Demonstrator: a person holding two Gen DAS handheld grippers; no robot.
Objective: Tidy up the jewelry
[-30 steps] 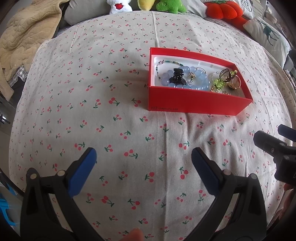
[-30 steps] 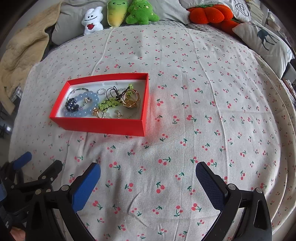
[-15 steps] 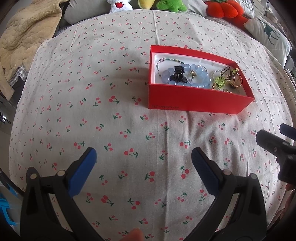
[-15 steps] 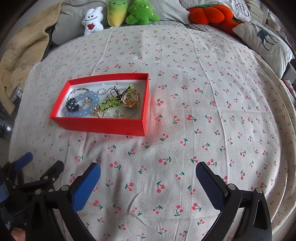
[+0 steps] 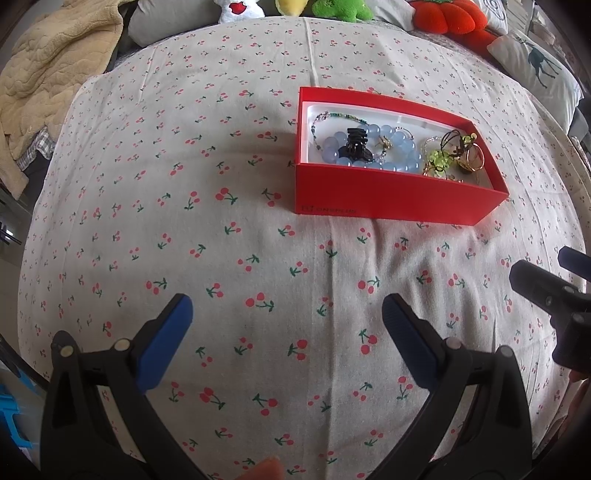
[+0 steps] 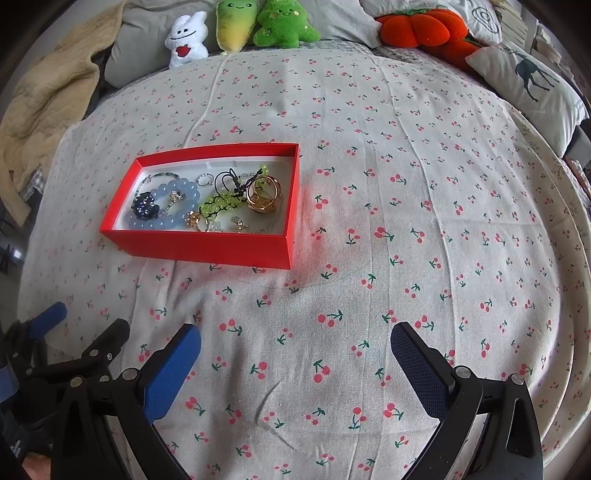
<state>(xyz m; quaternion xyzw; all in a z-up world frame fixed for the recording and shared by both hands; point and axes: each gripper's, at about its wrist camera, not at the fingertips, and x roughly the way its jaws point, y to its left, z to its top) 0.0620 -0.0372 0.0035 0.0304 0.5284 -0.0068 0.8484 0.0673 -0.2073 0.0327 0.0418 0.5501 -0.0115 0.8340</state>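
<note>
A red box [image 5: 391, 197] [image 6: 207, 247] sits on the cherry-print bed cover. Inside lie a pale blue bead bracelet [image 5: 400, 146] [image 6: 166, 221], a black hair claw [image 5: 355, 144], a green bead piece [image 5: 437, 160] [image 6: 219, 203], gold rings [image 6: 264, 194] and small trinkets. My left gripper [image 5: 286, 325] is open and empty, well short of the box. My right gripper [image 6: 295, 350] is open and empty, short of the box and to its right. Each gripper shows at the edge of the other's view.
Plush toys [image 6: 236, 26] and an orange pumpkin cushion [image 6: 421, 26] line the far edge. A beige blanket [image 5: 44, 74] lies far left, a deer-print pillow [image 6: 528, 81] far right. Bed cover [image 6: 406, 221] spreads around the box.
The box sits slightly lower and nearer in the left wrist view; the left gripper has drifted a little forward. Both grippers stay open.
</note>
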